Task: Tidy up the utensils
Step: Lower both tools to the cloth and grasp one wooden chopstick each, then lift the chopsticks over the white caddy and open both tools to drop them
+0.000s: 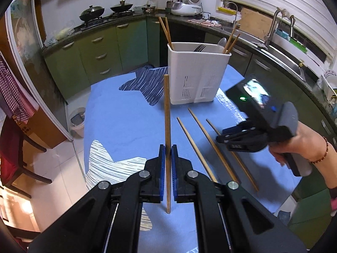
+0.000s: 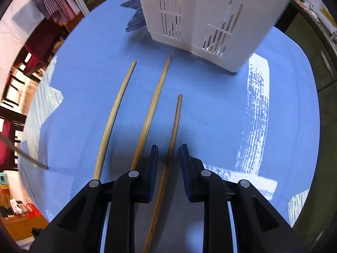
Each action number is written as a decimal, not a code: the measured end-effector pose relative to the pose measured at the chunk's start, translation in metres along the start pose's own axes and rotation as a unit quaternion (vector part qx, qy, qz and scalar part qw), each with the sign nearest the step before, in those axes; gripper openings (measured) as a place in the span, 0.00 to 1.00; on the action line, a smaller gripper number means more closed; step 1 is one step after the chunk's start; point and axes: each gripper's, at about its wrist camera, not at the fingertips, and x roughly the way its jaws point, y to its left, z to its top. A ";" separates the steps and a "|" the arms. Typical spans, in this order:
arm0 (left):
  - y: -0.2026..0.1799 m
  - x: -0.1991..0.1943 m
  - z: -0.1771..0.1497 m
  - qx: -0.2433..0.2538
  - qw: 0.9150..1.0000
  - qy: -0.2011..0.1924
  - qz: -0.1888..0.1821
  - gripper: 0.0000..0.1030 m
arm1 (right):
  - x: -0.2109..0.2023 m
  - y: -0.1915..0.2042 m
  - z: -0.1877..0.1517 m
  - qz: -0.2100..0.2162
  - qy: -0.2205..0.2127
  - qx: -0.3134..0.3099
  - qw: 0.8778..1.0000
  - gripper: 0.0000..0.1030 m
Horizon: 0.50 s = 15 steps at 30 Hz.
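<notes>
Left tongs (image 1: 167, 147) clamping chopstick (image 1: 167, 109); holder (image 1: 198, 73) with chopsticks, fork.

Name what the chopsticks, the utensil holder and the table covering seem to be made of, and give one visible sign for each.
Chopsticks: probably wood or bamboo; tan, matt, faint grain.
Utensil holder: likely moulded plastic; smooth white walls with cut vent slots.
Table covering: looks like fabric; soft blue surface with printed streaky star shapes, no shine.

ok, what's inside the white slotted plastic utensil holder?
The white slotted plastic utensil holder shows two wooden chopsticks at its left corner, two more at the right, plus dark fork tines and a grey spoon. Its walls hide the lower ends.
</notes>
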 end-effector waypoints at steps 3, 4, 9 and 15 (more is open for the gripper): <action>0.001 -0.001 -0.003 0.006 1.000 -0.005 0.000 0.06 | 0.003 0.006 0.008 -0.004 0.009 -0.002 1.000 0.17; 0.002 -0.003 -0.004 0.007 1.000 -0.006 0.000 0.06 | 0.004 0.007 0.009 -0.001 0.012 -0.002 1.000 0.12; 0.005 -0.005 -0.005 0.005 1.000 -0.009 -0.004 0.05 | 0.004 0.009 0.013 0.000 0.007 -0.001 1.000 0.06; 0.004 -0.005 -0.005 0.005 1.000 -0.008 -0.003 0.05 | -0.037 0.006 -0.002 0.010 -0.067 -0.004 0.998 0.06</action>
